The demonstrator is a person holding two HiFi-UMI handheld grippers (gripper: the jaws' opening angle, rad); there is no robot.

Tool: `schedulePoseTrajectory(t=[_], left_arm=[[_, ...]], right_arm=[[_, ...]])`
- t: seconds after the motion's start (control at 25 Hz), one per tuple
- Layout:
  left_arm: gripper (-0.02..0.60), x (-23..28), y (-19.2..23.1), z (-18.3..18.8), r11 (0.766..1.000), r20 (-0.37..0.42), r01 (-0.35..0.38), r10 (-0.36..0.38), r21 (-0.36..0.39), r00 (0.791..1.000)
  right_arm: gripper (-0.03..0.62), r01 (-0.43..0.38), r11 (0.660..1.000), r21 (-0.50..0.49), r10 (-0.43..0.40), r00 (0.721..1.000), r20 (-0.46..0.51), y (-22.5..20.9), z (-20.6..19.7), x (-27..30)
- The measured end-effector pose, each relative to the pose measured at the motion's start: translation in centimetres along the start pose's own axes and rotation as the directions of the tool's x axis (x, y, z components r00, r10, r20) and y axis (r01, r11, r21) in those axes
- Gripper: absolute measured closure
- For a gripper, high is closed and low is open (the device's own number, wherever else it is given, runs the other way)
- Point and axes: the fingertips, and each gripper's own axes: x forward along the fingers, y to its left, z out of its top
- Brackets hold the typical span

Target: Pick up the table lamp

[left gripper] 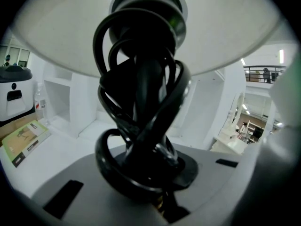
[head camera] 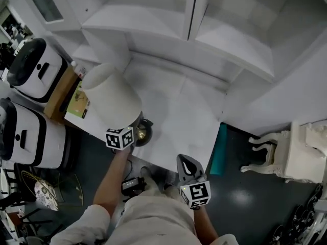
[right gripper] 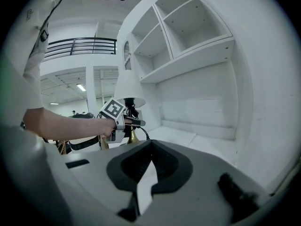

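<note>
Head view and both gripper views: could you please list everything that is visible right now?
table lamp: one, white shade, brass base, at desk's front left; black cord wound round its stem
desk: one, white, centre, below shelves
box: one, green and tan, desk's left end
appliances: two, white and black, far left
side table: one, white, right, on floor
left gripper: one, grey, shut on lamp's stem
right gripper: one, grey, shut, empty, by desk's front edge
</note>
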Motion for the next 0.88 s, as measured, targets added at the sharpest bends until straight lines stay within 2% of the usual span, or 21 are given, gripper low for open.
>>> schedulePoseTrajectory(t=[0.2, 0.48, 0.76, 0.88], left_arm=[[0.546, -3.5, -2.3, 1.2, 0.999, 0.039, -0.01, 0.011, -0.034, 0.999], [0.546, -9.6, -4.1, -0.7, 0.998, 0.067, -0.047, 0.051, -0.052, 0.997], [0.546, -17.1, -4.6, -3.6, 0.994, 0.082, -0.04, 0.048, -0.101, 0.995], [0.546, -20.4, -5.0, -4.7, 0.995, 0.088, -0.023, 0.031, -0.094, 0.996]], right_arm=[[0.582, -0.036, 0.999, -0.017, 0.036, 0.998, 0.044, -0.1, 1.4, -1.6], [0.583, -0.135, 0.989, -0.062, 0.137, 0.99, 0.02, 2.6, 0.3, -2.1], [0.583, -0.14, 0.987, -0.085, 0.14, 0.99, 0.002, 6.5, -0.2, -3.1], [0.583, -0.121, 0.989, -0.087, 0.122, 0.993, 0.002, 8.7, -0.4, -4.0]])
